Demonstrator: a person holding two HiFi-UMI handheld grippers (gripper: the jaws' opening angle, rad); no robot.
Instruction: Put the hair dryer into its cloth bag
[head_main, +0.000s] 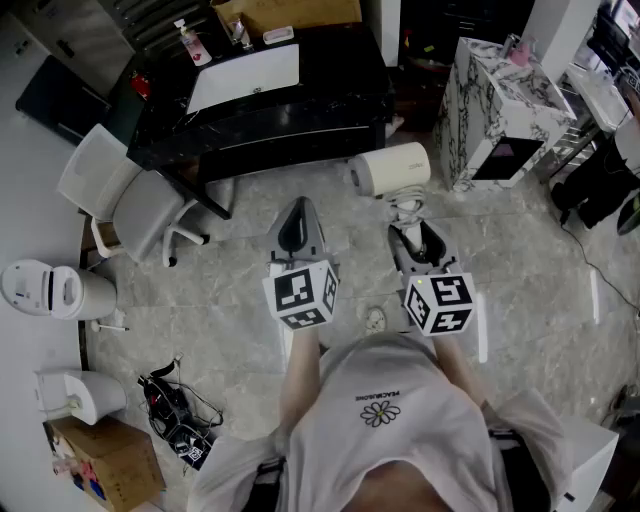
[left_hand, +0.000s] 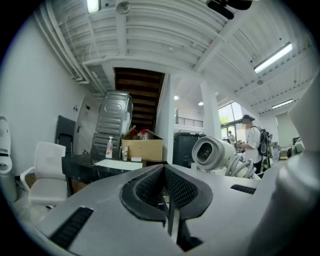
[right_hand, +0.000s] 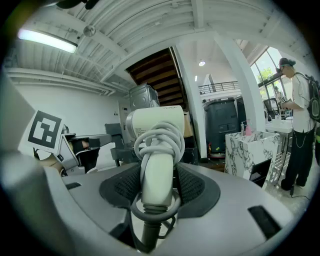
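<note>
We hold the right gripper (right_hand: 159, 187) wide, its pads clamped on the handle of the hair dryer (right_hand: 156, 127), whose cord is looped round it. Our left gripper (left_hand: 166, 192), just beside it, is closed on nothing. A black table (head_main: 330, 100) stands ahead, with a marbled cabinet (head_main: 495, 100) to the right.

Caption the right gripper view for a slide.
Right tongs clamp the cream hair dryer by its cord-wrapped handle.

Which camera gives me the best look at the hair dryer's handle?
The right gripper view: the handle, cord-wrapped, sits centred between the fingers of the right gripper. Head view shows mainly the hair dryer barrel from above; left gripper view, its open end.
</note>
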